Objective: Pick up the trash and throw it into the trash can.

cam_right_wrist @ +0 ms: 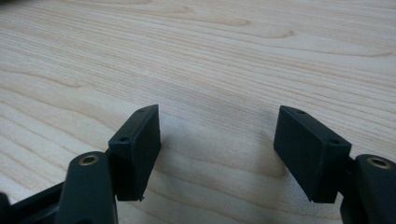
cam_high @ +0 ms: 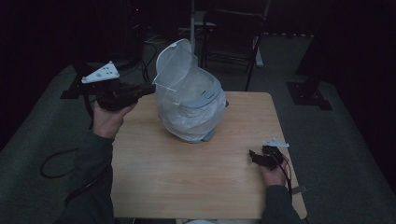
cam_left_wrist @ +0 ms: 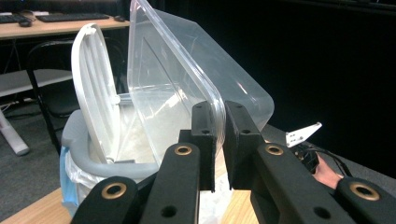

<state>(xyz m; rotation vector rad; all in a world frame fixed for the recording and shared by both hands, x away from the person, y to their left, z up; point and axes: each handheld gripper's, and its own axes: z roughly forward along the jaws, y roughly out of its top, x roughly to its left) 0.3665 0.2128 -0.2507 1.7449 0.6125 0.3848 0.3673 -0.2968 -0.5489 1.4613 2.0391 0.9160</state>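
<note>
You are holding a clear, empty plastic tub [cam_left_wrist: 196,74] by its rim with your left gripper [cam_left_wrist: 218,140], whose black jaws are pinched together on the thin edge. The tub is tipped on its side, mouth turned toward the small grey bin lined with a white plastic bag [cam_high: 194,109]. In the high view the left gripper [cam_high: 140,91] is reaching in from the left, and the tub [cam_high: 173,63] is hanging above the bin's left side, close to the raised, ribbed white swing lid [cam_left_wrist: 93,88]. The bin is standing on the far half of the light wooden table [cam_high: 187,177].

Your right gripper [cam_high: 257,156] is resting low near the table's right edge, well apart from the bin. In its own view the right gripper [cam_right_wrist: 217,149] is looking straight at bare woodgrain, jaws standing apart with nothing between them.

Judging by how things are lying, you are in the middle of tipping the tub over the bin, as if to empty it or drop it in. Nothing is showing inside the tub, so the pouring part is likely done. The next move is calling for a steady hold on that slippery rim while you are clearing the lid, then either letting the tub go into the liner or carrying it back to the table, without knocking the light bin over
</note>
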